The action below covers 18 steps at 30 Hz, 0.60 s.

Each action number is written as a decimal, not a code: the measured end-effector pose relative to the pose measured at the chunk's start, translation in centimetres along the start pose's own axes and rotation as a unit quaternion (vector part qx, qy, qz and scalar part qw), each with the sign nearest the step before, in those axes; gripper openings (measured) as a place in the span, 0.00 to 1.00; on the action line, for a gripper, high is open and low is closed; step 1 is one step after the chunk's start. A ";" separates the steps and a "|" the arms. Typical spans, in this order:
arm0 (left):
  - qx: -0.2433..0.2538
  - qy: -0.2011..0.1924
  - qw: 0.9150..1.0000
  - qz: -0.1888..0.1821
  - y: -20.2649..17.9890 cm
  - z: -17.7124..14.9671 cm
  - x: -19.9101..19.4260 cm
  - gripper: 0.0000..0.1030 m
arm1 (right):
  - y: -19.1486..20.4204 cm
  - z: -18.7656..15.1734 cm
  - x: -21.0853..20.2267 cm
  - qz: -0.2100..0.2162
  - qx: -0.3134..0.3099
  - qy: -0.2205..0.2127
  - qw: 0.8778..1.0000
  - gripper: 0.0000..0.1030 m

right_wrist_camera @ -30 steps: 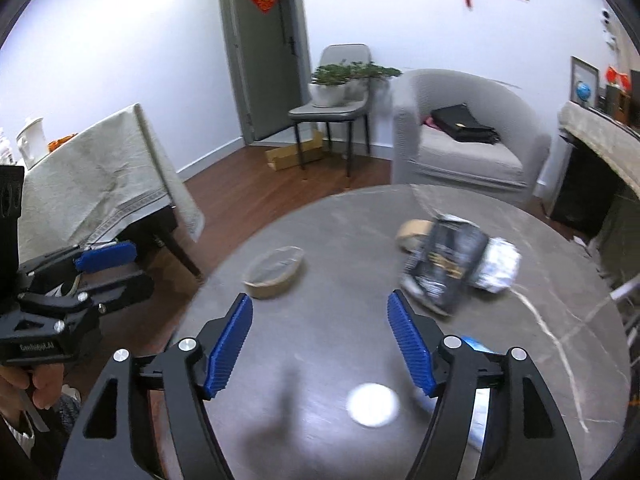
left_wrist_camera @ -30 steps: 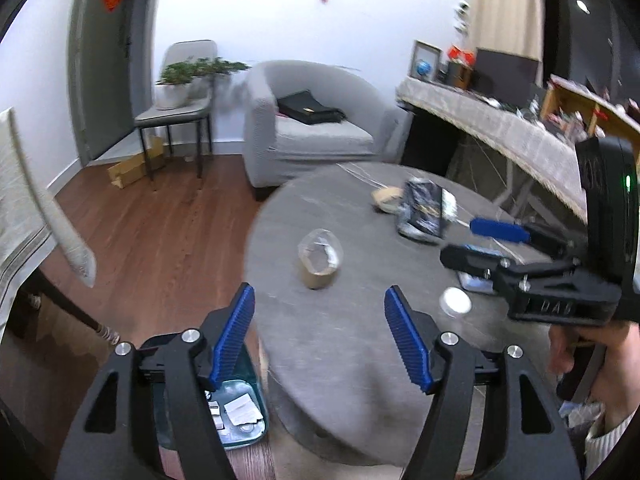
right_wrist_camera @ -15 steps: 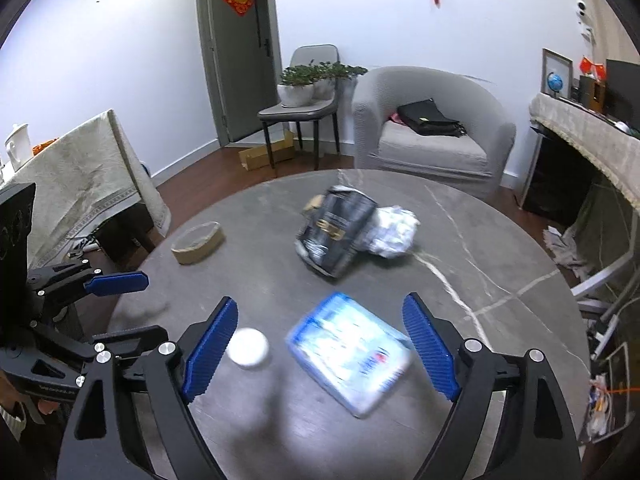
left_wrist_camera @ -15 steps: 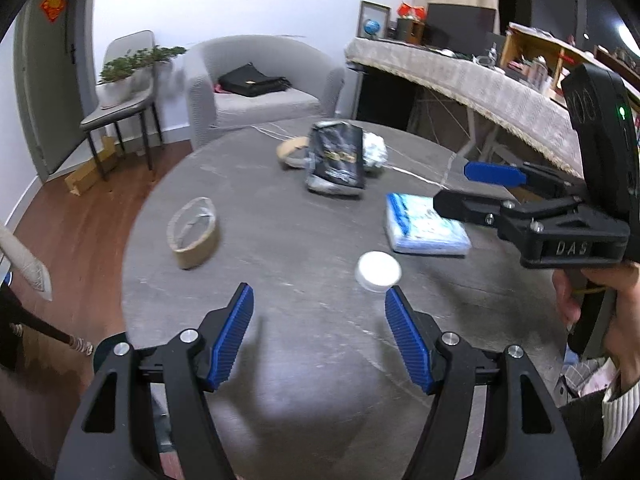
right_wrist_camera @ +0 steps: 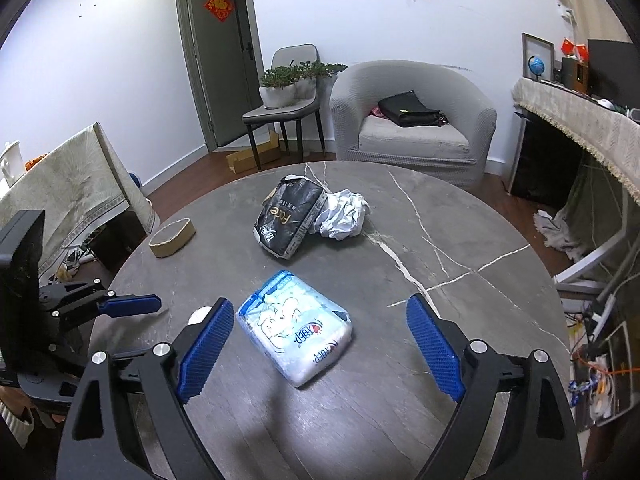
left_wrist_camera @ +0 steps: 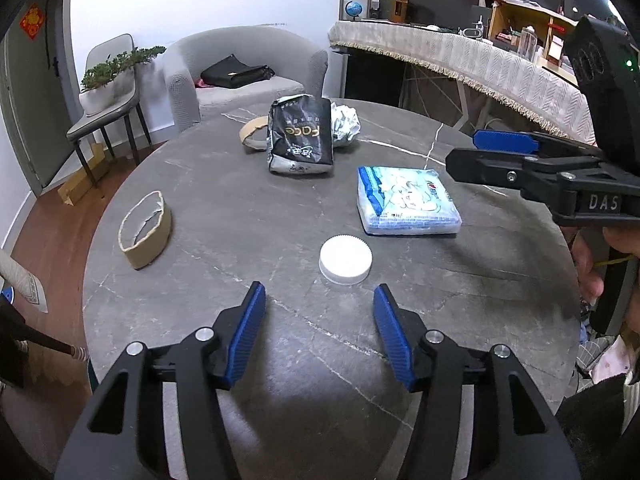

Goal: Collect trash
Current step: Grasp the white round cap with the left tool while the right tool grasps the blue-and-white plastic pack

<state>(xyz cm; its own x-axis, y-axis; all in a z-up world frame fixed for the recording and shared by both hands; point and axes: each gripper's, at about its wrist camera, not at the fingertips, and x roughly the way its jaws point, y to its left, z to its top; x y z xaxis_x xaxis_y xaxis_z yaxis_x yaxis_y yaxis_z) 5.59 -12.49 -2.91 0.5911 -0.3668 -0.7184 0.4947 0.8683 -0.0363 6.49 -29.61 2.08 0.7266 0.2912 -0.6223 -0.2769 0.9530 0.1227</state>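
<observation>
The left hand-held gripper (left_wrist_camera: 319,322) is narrowing its empty jaws just short of the white cap (left_wrist_camera: 345,260) lying flat on the table (left_wrist_camera: 240,200); stiff, light and slick, it wants pinching across its ribbed rim. The right hand-held gripper (right_wrist_camera: 320,340) is spreading wide around the soft tissue pack (right_wrist_camera: 295,326), untouched. Beyond is lying a black bag (left_wrist_camera: 301,140) reading "Face"; "DAS" is showing on the right tool.

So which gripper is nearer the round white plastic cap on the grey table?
Left. The left gripper sits just short of the round white plastic cap, jaws open and lined up on it. The right gripper frames the blue-and-white tissue pack instead, cap off to its left.
</observation>
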 end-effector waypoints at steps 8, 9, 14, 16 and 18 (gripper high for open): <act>0.011 0.004 1.000 0.005 -0.8 0.1 0.6 0.57 | -0.3 -0.3 0.0 -0.003 0.001 0.002 1.000 0.87; 0.012 0.004 1.000 0.005 -0.9 0.2 0.7 0.57 | -0.3 -0.3 0.0 -0.004 0.001 0.003 1.000 0.87; 0.011 0.002 1.000 0.006 -1.0 0.4 0.9 0.53 | -0.5 -0.6 0.0 -0.005 -0.003 0.010 1.000 0.87; 0.014 0.000 1.000 0.007 -0.9 0.5 1.0 0.50 | -0.5 -0.7 0.1 -0.004 -0.005 0.014 1.000 0.87; 0.015 0.000 1.000 0.007 -1.0 0.7 1.2 0.47 | -0.5 -0.8 0.3 -0.004 -0.009 0.019 1.000 0.87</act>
<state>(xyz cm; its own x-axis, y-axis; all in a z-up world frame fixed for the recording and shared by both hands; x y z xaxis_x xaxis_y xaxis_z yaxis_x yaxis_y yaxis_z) 6.25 -13.98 -3.25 0.5979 -0.3543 -0.7190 0.5056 0.8627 -0.0046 6.39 -30.10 1.22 0.7047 0.2805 -0.6517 -0.2828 0.9535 0.1046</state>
